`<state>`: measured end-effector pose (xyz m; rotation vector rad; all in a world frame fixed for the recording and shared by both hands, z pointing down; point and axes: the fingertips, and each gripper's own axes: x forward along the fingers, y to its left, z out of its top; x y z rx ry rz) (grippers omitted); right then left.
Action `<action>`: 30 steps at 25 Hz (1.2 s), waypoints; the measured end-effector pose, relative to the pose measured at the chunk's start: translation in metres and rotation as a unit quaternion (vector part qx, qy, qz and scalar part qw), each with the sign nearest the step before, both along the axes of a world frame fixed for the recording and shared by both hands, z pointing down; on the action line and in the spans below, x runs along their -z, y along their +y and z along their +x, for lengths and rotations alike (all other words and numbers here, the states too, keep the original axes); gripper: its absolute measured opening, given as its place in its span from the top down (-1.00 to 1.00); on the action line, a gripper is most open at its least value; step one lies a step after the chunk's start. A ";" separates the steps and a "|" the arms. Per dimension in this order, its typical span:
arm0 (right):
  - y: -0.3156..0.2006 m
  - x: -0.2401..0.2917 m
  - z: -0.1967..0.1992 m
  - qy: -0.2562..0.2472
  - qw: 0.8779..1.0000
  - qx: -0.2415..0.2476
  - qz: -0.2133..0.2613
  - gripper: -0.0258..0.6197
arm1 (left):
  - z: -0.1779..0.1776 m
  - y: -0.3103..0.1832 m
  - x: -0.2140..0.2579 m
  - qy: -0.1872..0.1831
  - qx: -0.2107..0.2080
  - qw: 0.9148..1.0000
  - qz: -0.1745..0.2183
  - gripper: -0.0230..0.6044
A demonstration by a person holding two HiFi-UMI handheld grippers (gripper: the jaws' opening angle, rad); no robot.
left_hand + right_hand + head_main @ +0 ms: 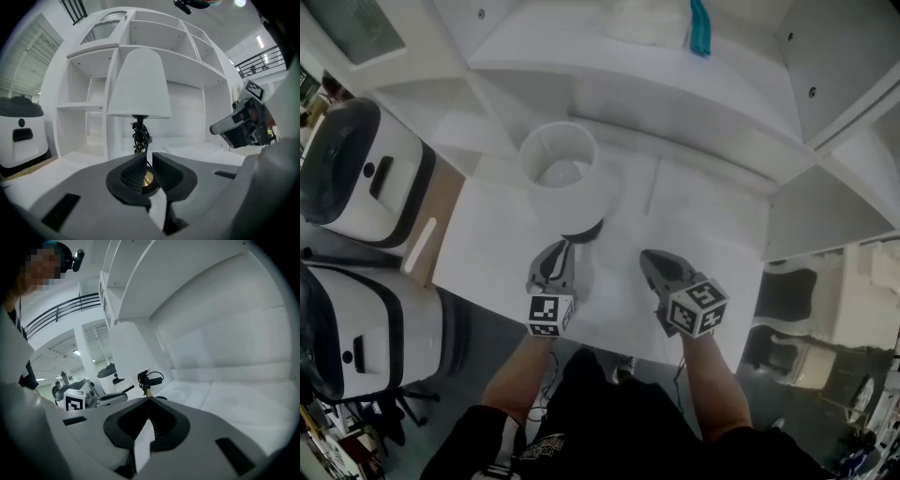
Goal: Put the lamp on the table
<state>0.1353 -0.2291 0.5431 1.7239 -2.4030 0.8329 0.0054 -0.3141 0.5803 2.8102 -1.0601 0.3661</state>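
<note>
Left gripper point(150, 157) jaws narrowly apart; lamp point(139, 84) just beyond.

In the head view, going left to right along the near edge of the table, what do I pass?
white machine → left gripper → right gripper. The lamp is left out, since it sits straight beyond the left gripper.

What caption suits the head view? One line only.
Lamp standing on the white table, left gripper and right gripper close before it.
</note>
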 end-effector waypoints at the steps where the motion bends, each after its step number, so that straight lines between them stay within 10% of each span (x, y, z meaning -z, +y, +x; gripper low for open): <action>1: 0.003 0.004 0.001 -0.001 1.000 0.003 0.004 0.84 | -0.001 0.007 0.002 -0.006 0.004 1.000 -0.006 0.82; 22: 0.110 0.024 -0.025 -0.008 0.995 0.092 0.029 0.84 | -0.033 0.180 0.062 -0.039 0.039 0.997 -0.061 0.91; 30: 0.124 0.023 -0.057 -0.009 0.995 0.097 0.024 0.84 | -0.066 0.198 0.063 0.009 0.041 0.992 -0.115 0.91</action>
